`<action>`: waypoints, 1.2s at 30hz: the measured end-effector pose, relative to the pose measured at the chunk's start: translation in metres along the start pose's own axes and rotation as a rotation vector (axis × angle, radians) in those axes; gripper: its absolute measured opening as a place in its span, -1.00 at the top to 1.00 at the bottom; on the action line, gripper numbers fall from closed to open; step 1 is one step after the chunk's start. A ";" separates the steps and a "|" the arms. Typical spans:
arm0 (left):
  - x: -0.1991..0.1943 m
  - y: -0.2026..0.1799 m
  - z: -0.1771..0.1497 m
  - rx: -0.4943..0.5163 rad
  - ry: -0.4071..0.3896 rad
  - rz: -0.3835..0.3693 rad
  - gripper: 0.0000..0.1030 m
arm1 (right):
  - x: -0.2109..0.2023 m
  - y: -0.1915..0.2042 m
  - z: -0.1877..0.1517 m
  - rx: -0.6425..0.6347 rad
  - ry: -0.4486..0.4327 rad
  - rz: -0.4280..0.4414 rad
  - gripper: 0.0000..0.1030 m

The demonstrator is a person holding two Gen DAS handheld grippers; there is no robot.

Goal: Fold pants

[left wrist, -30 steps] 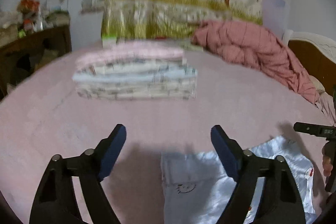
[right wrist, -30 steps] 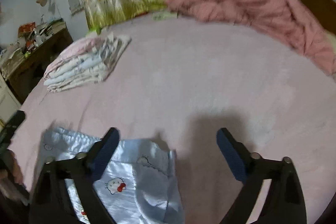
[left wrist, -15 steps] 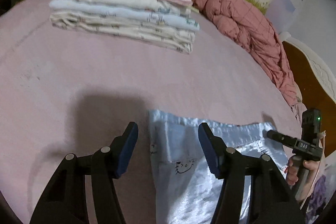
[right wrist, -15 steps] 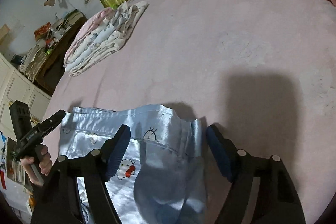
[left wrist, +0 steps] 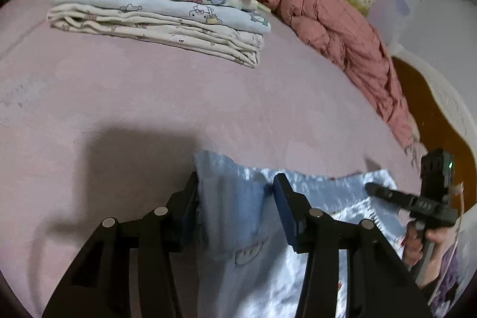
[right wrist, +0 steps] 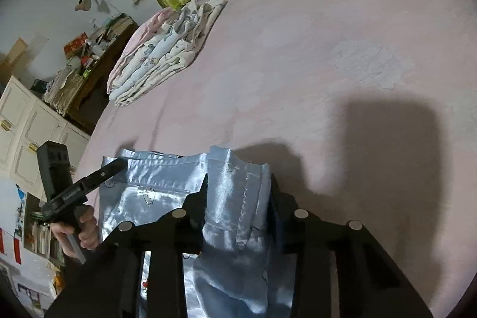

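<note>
Shiny light-blue pants (left wrist: 244, 228) with small cartoon prints lie on the pink bed sheet (left wrist: 119, 97), waistband towards the middle of the bed. My left gripper (left wrist: 237, 181) straddles one waistband corner. Its jaws are closing, with cloth between the pads that is only loosely gathered. My right gripper (right wrist: 238, 181) is at the other corner of the pants (right wrist: 149, 198). Its jaws are closing too, and a raised bunch of cloth is squeezed between the pads. Each gripper also shows in the other's view: the right gripper (left wrist: 372, 188) and the left gripper (right wrist: 116, 166), each in a person's hand.
A stack of folded clothes (left wrist: 161, 14) sits further up the bed and also shows as the stack (right wrist: 167, 49). A crumpled pink-red quilt (left wrist: 342, 43) lies along the far side by a wooden headboard (left wrist: 432, 109). White cabinets (right wrist: 29, 124) and a cluttered desk (right wrist: 89, 55) stand beside the bed.
Both grippers have come down onto the waistband corners and tipped downward. Their jaws have narrowed from wide open, and the cloth has bunched up between the right gripper's pads.
</note>
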State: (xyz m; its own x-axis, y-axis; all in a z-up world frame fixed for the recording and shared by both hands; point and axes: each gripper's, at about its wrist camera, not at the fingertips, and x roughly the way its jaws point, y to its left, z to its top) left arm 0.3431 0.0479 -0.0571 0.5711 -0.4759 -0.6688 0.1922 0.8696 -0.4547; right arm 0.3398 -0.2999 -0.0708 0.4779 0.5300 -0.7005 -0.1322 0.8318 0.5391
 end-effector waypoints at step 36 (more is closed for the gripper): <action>-0.153 -0.053 -0.116 0.316 -0.141 -0.043 0.89 | -0.150 0.103 -0.188 -0.416 -0.320 -0.026 0.86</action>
State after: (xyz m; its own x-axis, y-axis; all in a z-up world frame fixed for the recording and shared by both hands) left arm 0.1531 0.0594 0.0008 0.6580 -0.5090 -0.5550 0.4430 0.8576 -0.2612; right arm 0.0909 -0.2626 0.0022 0.7187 0.4852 -0.4981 -0.4193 0.8738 0.2462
